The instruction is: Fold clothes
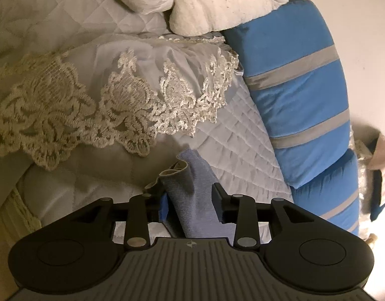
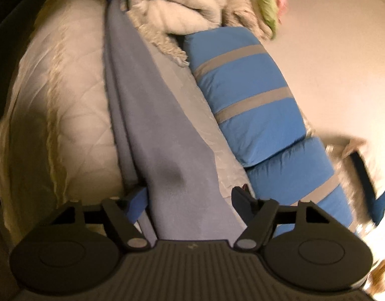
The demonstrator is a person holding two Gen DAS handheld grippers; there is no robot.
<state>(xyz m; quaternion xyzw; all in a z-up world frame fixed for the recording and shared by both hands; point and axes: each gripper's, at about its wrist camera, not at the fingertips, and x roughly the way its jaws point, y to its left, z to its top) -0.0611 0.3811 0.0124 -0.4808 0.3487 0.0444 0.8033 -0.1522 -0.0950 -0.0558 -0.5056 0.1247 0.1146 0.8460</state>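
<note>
The grey-blue garment (image 2: 152, 125) lies stretched along the quilted bed (image 2: 67, 100), centre frame. It passes between both grippers' parted jaws: left gripper (image 1: 191, 202), right gripper (image 2: 190, 198). A blue striped pillow (image 1: 297, 95) lies right.

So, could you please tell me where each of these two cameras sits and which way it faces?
Left wrist: sits on the left gripper, looking forward and down across the bed; its open fingers straddle a grey-blue cloth, lace trim beyond.
Right wrist: sits on the right gripper, looking along the same cloth lying lengthwise; fingers open around it.
Both share: cloth, blue striped pillow, white bedding.
</note>
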